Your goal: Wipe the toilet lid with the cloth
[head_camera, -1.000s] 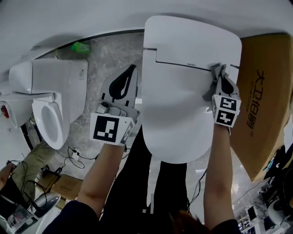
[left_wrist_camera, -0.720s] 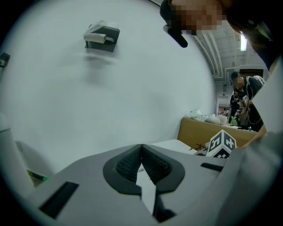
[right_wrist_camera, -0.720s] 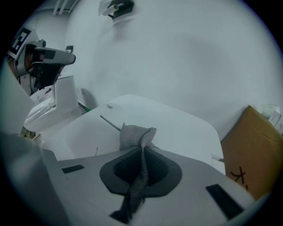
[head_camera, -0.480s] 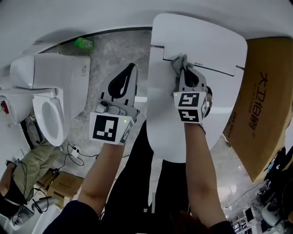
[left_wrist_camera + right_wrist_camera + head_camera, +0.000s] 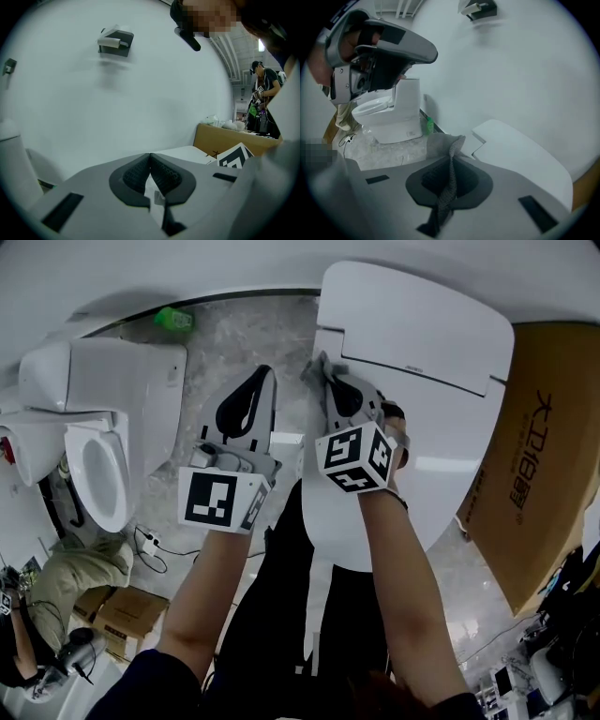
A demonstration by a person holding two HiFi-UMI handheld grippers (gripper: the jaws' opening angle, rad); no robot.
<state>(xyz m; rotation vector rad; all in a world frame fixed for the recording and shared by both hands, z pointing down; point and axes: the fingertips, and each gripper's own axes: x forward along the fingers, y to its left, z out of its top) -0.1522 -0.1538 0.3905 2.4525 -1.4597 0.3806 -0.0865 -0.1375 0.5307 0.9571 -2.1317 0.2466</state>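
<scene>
Workshop or test lab: spare toilet (image 5: 103,418), cardboard box (image 5: 544,474), floor cables (image 5: 155,554).

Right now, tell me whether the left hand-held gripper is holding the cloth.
No, the cloth is pinched in the right hand-held gripper, while the left hand-held gripper is shut on nothing.

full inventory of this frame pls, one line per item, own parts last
toilet lid: 1, white, closed, centre-right of head view
cloth: 1, grey, at the lid's left edge
second toilet: 1, white, left, bowl open
green container: 1, on the floor by the wall
large cardboard box: 1, brown, printed, right of the lid
small cardboard box: at least 1, brown, lower left
cables: several, on the floor, lower left
wall fixture: 1, grey and white, high on the wall
bystander: 1, far background
left tool: grey, shut, empty, held over the floor
right tool: grey, shut on cloth
</scene>
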